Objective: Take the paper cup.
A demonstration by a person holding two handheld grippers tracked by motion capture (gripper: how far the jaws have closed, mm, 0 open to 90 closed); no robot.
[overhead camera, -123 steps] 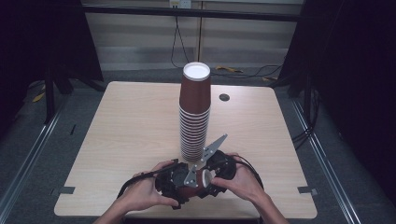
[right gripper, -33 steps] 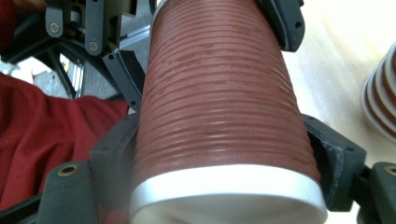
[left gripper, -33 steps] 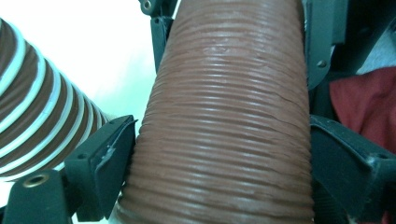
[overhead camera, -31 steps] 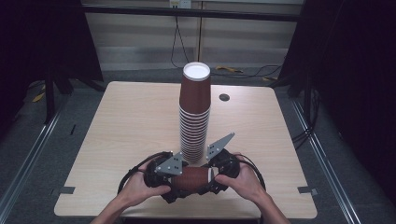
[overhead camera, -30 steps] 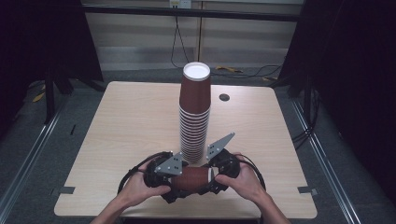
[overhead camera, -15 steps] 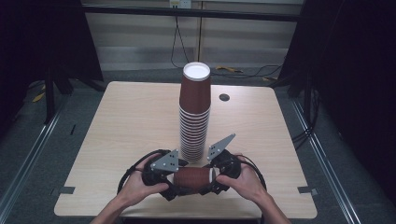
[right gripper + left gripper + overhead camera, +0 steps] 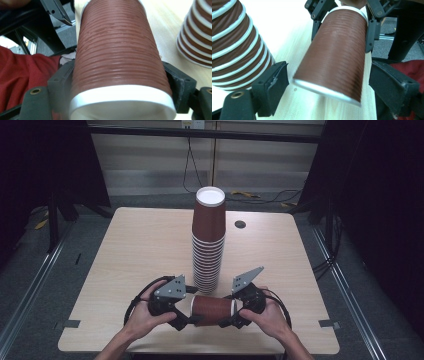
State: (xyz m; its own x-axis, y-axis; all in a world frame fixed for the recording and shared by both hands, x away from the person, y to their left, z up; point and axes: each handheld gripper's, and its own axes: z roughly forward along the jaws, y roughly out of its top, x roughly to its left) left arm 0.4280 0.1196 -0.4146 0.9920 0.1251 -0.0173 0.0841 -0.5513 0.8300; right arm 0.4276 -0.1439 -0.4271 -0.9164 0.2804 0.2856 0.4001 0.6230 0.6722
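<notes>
A brown ribbed paper cup [image 7: 212,310] lies level between the two grippers near the table's front edge. My right gripper [image 7: 234,316] is shut on its right end, and in the right gripper view both pads [image 7: 61,82] press the cup [image 7: 117,50]. My left gripper [image 7: 189,316] faces the other end. Its jaws have just been closing with the cup [image 7: 334,57] between them. A strip of table still shows between the cup and each pad [image 7: 274,80]. A tall stack of upturned brown cups [image 7: 207,250] stands just behind.
The stack [image 7: 234,45] is close beside the left jaw and off to the right in the right gripper view [image 7: 197,40]. The wooden table [image 7: 135,250] has a small dark hole [image 7: 240,224] at the back right. Dark frame posts and cables surround it.
Since about four seconds ago the hands have drawn apart, so the cup shows at full length between the grippers. Over the last second the hands have barely shifted.
</notes>
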